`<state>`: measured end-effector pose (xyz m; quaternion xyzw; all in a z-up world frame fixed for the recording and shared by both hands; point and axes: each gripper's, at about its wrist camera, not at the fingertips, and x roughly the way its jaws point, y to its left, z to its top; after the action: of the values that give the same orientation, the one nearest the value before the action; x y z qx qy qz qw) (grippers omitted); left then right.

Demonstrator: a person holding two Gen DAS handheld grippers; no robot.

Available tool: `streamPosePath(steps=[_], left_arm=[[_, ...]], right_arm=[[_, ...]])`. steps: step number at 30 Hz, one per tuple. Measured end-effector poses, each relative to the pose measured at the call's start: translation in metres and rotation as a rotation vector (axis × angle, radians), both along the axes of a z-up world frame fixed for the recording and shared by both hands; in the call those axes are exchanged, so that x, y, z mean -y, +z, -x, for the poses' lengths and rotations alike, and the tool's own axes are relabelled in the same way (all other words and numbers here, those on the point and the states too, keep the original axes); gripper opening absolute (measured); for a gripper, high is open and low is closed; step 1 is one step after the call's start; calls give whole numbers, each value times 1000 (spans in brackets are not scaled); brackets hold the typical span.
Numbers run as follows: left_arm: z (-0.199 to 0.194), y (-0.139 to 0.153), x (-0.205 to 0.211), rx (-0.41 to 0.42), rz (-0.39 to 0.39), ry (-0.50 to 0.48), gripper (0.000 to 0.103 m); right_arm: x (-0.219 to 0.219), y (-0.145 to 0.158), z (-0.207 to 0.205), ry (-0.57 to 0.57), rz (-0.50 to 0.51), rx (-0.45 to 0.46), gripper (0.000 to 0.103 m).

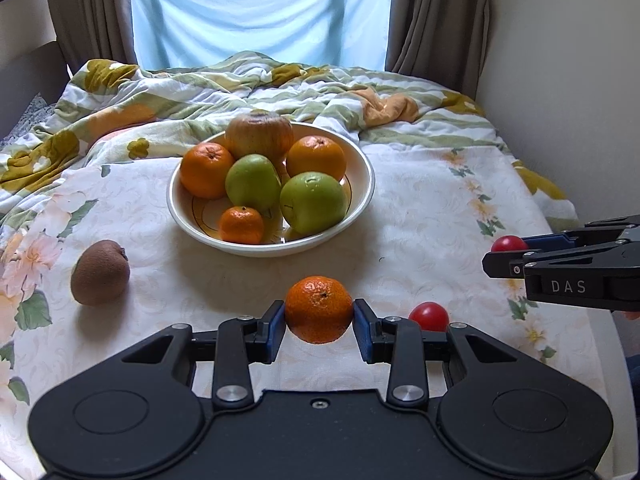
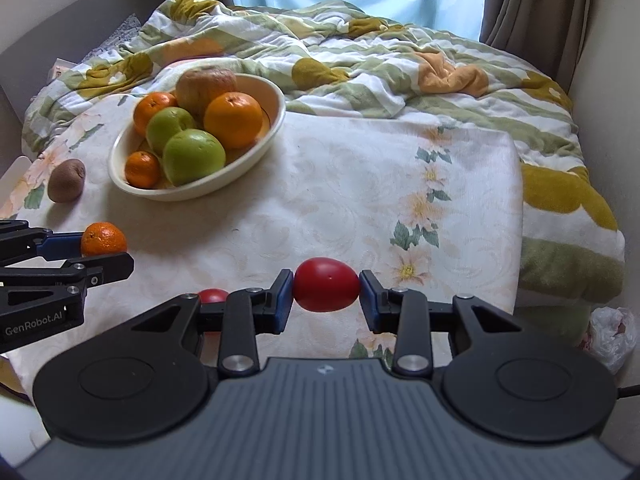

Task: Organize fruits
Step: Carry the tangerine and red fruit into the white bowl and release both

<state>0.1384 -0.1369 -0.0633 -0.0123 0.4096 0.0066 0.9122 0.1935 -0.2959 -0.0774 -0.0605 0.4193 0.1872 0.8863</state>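
Note:
My left gripper (image 1: 319,325) is shut on a small mandarin (image 1: 319,309), held just above the floral cloth. From the right wrist view the same mandarin (image 2: 103,239) shows at the left, between the left gripper's fingers (image 2: 108,266). My right gripper (image 2: 326,296) is shut on a red tomato (image 2: 326,290), lifted a little off the cloth; it shows at the right edge of the left wrist view as a tomato (image 1: 509,243). A second red tomato (image 1: 429,316) lies on the cloth beside the left gripper. The cream bowl (image 1: 360,168) ahead holds oranges, green apples and a brownish apple. A kiwi (image 1: 101,272) lies left of the bowl.
A rumpled flowered quilt (image 1: 280,84) is heaped behind the bowl, with curtains and a window beyond. A wall (image 1: 568,60) runs along the right side. The cloth-covered surface drops off at its right edge (image 2: 518,216), where a white plastic bag (image 2: 612,336) lies below.

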Motion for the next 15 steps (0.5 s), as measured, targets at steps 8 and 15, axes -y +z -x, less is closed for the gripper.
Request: streamPosePath(steps=[8, 15], left_arm=[[13, 29, -12, 40, -22, 11, 40], [15, 54, -42, 64, -32, 0, 40]], right_arm=[[-9, 29, 14, 15, -16, 22, 51], [-25, 55, 23, 6, -22, 53, 51]])
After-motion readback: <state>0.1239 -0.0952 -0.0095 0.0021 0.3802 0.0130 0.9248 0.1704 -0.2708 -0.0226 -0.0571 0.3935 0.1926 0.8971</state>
